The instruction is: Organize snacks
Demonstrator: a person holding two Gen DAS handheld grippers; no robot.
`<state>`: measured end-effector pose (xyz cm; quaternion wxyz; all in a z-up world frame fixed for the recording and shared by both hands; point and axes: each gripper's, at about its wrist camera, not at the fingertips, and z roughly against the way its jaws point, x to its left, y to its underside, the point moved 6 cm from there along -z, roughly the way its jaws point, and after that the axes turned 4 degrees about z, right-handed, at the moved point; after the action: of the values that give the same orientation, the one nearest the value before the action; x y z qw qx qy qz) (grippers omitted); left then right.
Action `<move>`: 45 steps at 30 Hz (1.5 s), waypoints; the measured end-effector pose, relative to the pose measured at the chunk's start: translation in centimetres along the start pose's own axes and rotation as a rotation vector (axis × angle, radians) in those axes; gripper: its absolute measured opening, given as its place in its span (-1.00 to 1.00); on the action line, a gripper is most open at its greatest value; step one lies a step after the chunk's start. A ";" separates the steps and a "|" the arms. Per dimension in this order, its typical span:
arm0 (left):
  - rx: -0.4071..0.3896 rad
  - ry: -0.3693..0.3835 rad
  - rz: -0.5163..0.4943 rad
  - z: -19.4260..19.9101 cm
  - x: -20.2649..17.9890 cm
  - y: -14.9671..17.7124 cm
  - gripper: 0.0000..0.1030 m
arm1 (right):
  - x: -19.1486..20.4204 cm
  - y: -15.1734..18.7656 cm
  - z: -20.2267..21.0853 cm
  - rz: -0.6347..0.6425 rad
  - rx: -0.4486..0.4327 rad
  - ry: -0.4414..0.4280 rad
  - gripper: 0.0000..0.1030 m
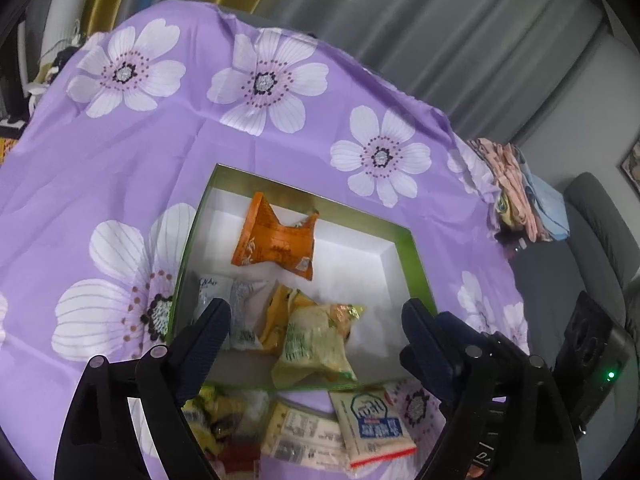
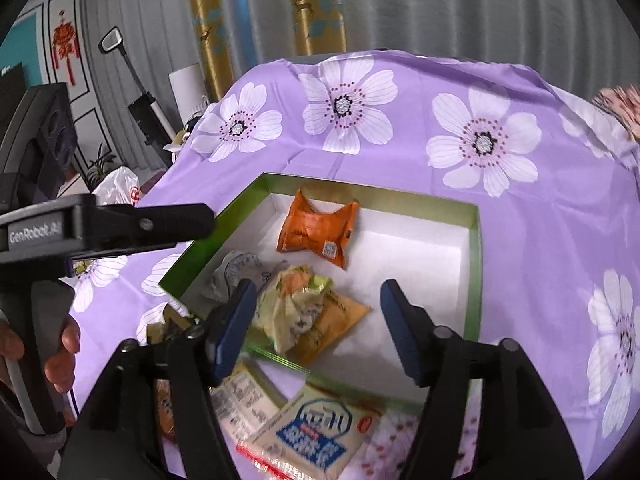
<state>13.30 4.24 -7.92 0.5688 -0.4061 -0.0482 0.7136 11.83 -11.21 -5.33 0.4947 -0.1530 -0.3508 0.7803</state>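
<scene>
Both grippers hang over the near half of the green box point(image 1: 416, 258), jaws spread wide with nothing between the pads. The left gripper point(image 1: 316, 320) looks down on a pale green packet point(image 1: 316, 344) lying on a yellow packet point(image 1: 280, 312), with a grey-white packet point(image 1: 236, 312) to their left and an orange packet point(image 1: 276, 240) at the far wall. The right gripper point(image 2: 320, 320) sits above the same heap. All four lie inside the box, and its right half is bare white floor.

More snacks wait outside, on the purple cloth point(image 1: 120, 152) just beyond the near wall: a cream packet point(image 2: 316, 432) with a blue panel and red bottom edge, a white printed packet point(image 1: 300, 436) left of it, and a yellow-and-red heap point(image 1: 216, 428) further left.

Judging by the empty jaws over a filled box, the step in hand is likely fetching the next packet. To do it well, draw each gripper back clear of the near wall before lowering, take a flat packet by one edge so the pads bite foil and not cloth, and drop it into the bare right half instead of onto the heap. The two grippers work close together, so one at a time is safer.

Readable writing is sparse: the left gripper's body reads "GenRobot.AI" in the right wrist view. The cream packet carries large blue characters, too blurred to read. The orange packet shows a small square code.
</scene>
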 end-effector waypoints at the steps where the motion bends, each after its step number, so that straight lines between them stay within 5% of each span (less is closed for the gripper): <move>1: -0.001 0.000 -0.002 0.4 -0.1 0.3 0.69 | 0.0 0.4 0.4 -0.008 -0.001 -0.002 0.36; 6: 0.010 0.001 0.006 1.9 -0.3 2.1 0.95 | -0.1 2.5 2.3 -0.040 0.006 -0.004 0.55; 27: -0.038 -0.105 -0.038 8.4 0.0 7.7 0.95 | 1.9 4.5 7.0 -0.056 -0.021 -0.067 0.66; 45: 0.017 -0.107 -0.026 8.6 -0.1 10.3 0.95 | 3.9 5.9 7.9 -0.006 -0.002 -0.088 0.69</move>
<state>-0.09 3.93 -7.62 0.5781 -0.3619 -0.0778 0.7271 1.51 -12.41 -3.44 0.4810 -0.1181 -0.3734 0.7844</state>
